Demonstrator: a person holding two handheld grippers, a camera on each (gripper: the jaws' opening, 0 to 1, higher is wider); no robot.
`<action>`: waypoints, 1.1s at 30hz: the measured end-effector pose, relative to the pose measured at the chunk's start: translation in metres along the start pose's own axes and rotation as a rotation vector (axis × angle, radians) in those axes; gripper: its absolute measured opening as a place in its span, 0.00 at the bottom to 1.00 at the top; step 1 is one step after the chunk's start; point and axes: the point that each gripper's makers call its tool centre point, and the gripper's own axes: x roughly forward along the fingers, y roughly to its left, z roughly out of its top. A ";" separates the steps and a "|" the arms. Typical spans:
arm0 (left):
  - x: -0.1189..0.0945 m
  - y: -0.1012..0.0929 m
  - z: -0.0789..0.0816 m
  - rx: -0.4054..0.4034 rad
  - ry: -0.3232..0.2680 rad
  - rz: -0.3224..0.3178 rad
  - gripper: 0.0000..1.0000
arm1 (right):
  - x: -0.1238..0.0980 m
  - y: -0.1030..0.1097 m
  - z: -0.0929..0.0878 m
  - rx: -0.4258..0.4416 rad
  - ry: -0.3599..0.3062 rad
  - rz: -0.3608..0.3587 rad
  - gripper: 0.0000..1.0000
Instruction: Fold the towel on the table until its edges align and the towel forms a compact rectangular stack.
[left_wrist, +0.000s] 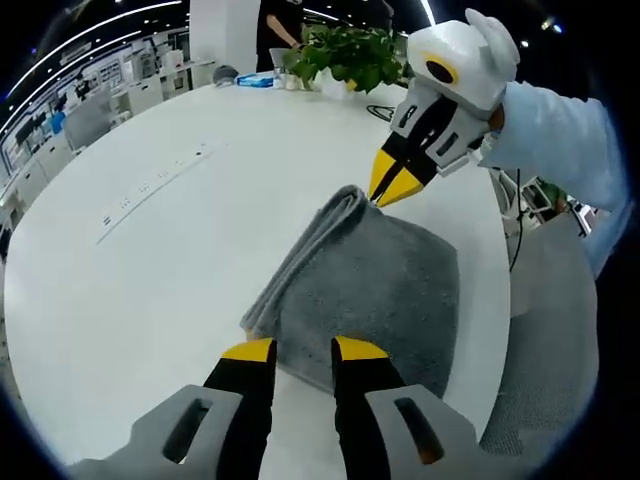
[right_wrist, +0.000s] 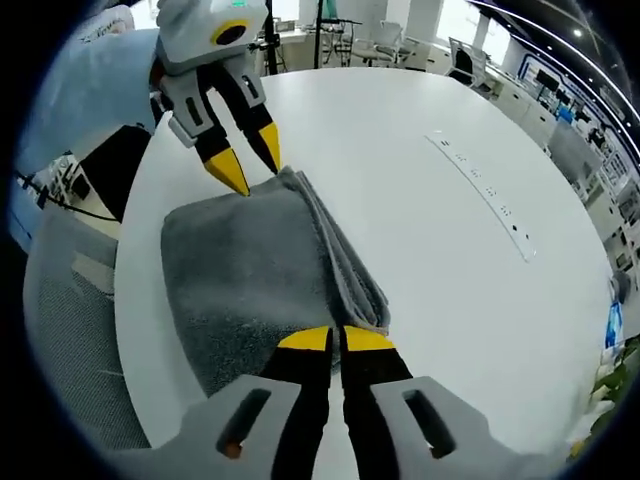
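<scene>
A grey towel (left_wrist: 375, 280) lies folded into a thick rectangle on the white table (left_wrist: 150, 290), its stacked fold edges along one side. My left gripper (left_wrist: 305, 350) is open and its jaws straddle the towel's near edge. In the right gripper view the left gripper (right_wrist: 250, 165) stands open at the far end of the towel (right_wrist: 250, 270). My right gripper (right_wrist: 337, 340) is shut, its tips at the near edge beside the folded layers. From the left gripper view the right gripper (left_wrist: 385, 190) touches the far corner; no cloth is visible between its jaws.
A socket strip (left_wrist: 150, 185) runs across the table (right_wrist: 430, 260). A potted plant (left_wrist: 350, 55) and small items stand at the far edge, with a person behind them. A grey chair (right_wrist: 70, 300) sits by the table's edge near the towel. A light blue sleeve (left_wrist: 560, 130) holds the right gripper.
</scene>
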 end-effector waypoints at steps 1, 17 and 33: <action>0.000 0.000 0.000 -0.001 0.001 -0.001 0.22 | 0.001 -0.001 -0.001 -0.001 0.000 -0.003 0.02; 0.012 0.002 -0.004 -0.037 0.012 -0.006 0.25 | 0.013 -0.018 -0.004 0.040 0.000 -0.064 0.11; 0.009 0.002 -0.009 -0.061 0.002 -0.014 0.26 | 0.010 -0.016 -0.010 0.098 -0.005 -0.043 0.20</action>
